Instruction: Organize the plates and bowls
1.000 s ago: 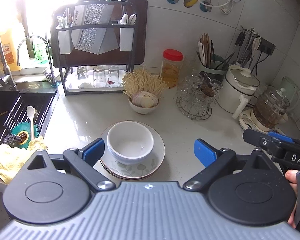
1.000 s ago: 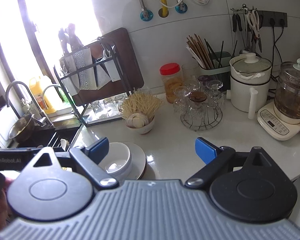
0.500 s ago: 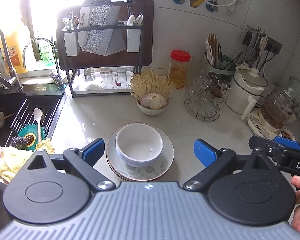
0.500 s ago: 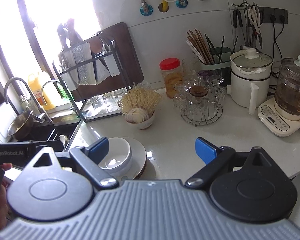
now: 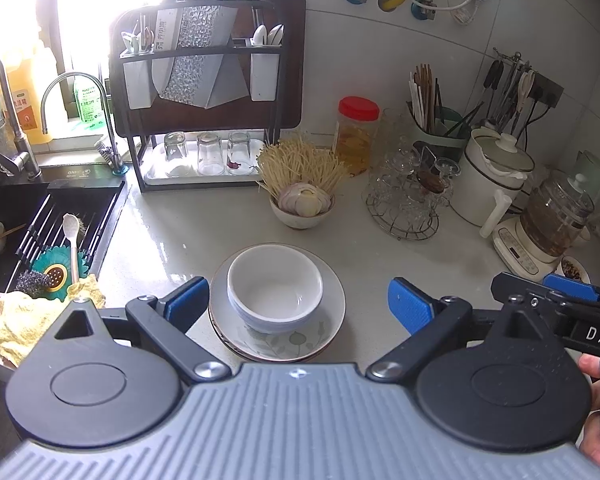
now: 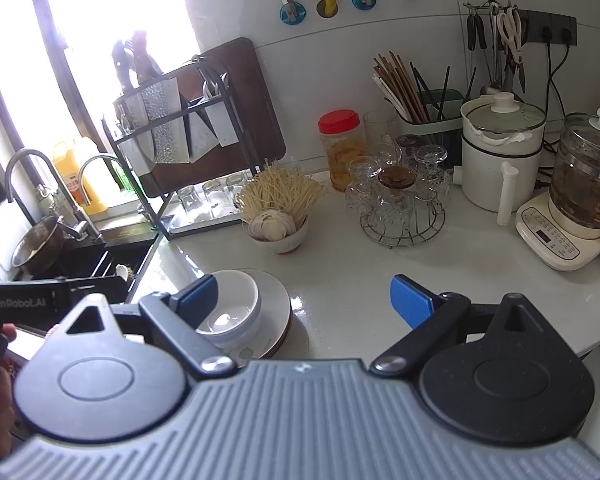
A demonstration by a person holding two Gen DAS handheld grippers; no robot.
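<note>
Both jaws stand released and empty: left gripper [image 5: 298,300], right gripper [image 6: 304,294]. White bowls [image 5: 275,287] sit nested on stacked plates [image 5: 328,316] mid-counter [image 5: 400,256]. Stacking looks done; next, probably grip the plates' rim to carry the pile.

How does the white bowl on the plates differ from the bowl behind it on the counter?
The white bowl is empty; the bowl behind holds enoki mushrooms and garlic. The white bowl sits stacked on plates; the bowl behind stands directly on the counter. The white bowl looks wider. Both stand upright.
</note>
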